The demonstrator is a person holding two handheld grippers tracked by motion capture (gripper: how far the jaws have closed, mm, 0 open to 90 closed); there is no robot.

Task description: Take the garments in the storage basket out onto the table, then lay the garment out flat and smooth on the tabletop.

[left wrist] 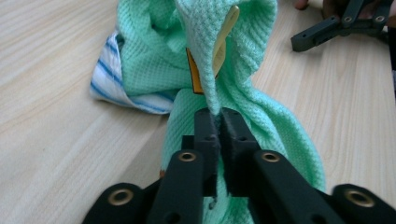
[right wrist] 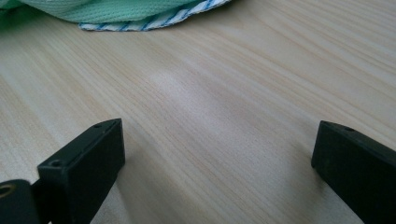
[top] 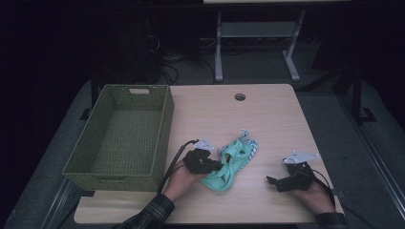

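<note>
A mint-green waffle cloth (top: 229, 164) lies crumpled near the middle of the wooden table, with a white cloth with blue stripes (top: 249, 143) under its far end. My left gripper (top: 220, 165) is shut on a raised fold of the green cloth (left wrist: 210, 60); its two black pads pinch the fabric between them. A yellow tag (left wrist: 224, 42) hangs inside that fold. The striped cloth (left wrist: 112, 79) pokes out at the left. My right gripper (top: 273, 182) rests low over bare wood to the right of the cloths, open with nothing between its fingers (right wrist: 84, 158). The cloth edge (right wrist: 116, 16) lies beyond it.
A green woven basket (top: 126, 136), empty, stands on the left part of the table (top: 267, 119). A round cable hole (top: 239, 97) sits near the far edge. Bare wood stretches behind and to the right of the cloths. The floor and desk legs lie beyond.
</note>
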